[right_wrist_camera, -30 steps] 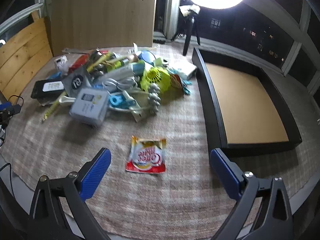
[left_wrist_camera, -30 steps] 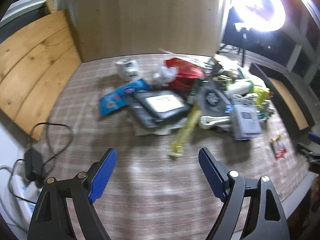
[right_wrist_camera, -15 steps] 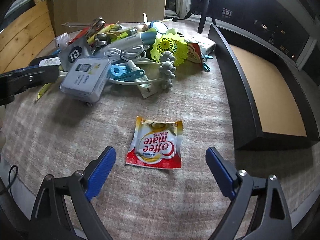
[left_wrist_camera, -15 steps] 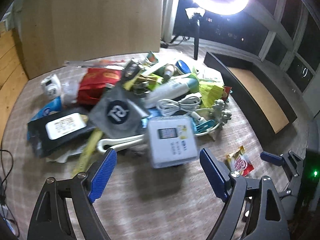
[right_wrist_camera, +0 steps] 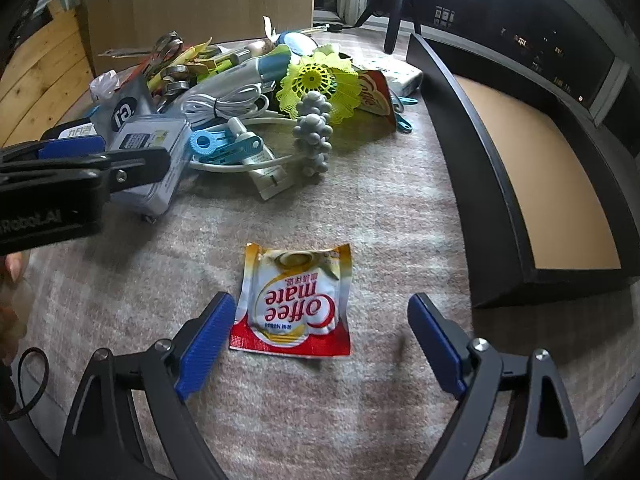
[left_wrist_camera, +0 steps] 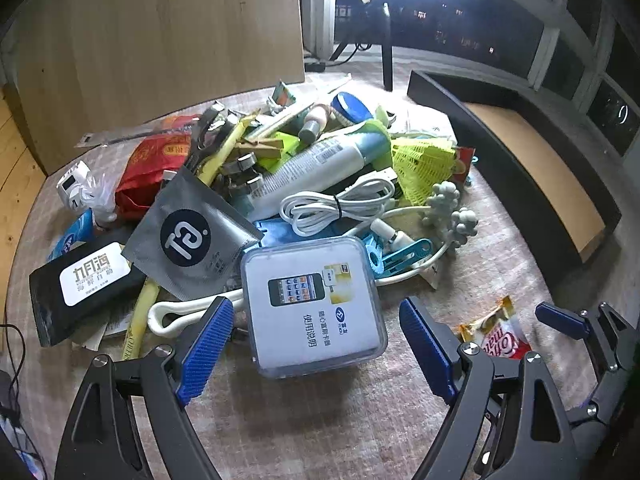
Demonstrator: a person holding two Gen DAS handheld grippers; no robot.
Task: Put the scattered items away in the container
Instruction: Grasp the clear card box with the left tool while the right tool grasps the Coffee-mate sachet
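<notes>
A heap of small items lies on the checked cloth. In the left wrist view a clear plastic box with a phone picture (left_wrist_camera: 316, 304) sits at the heap's front, between the spread fingers of my open left gripper (left_wrist_camera: 316, 348). A red and white Coffee mate sachet (right_wrist_camera: 294, 306) lies flat by itself, right in front of my open right gripper (right_wrist_camera: 320, 346), partly between its blue pads. The black tray with a tan floor (right_wrist_camera: 536, 184) stands to the right. The sachet (left_wrist_camera: 500, 340) and the right gripper show at the lower right of the left wrist view.
The heap holds a grey foil pouch (left_wrist_camera: 188, 236), a black wipes pack (left_wrist_camera: 80, 284), a white coiled cable (left_wrist_camera: 336, 204), a white and blue tube (left_wrist_camera: 316, 164), a yellow-green shuttlecock (right_wrist_camera: 316, 80) and a grey knobbly toy (right_wrist_camera: 314, 136). A wooden board (left_wrist_camera: 160, 40) stands behind.
My left gripper has swung right and closed in on the plastic box. The right gripper has come nearer and lower over the Coffee mate sachet. Both stay open.
</notes>
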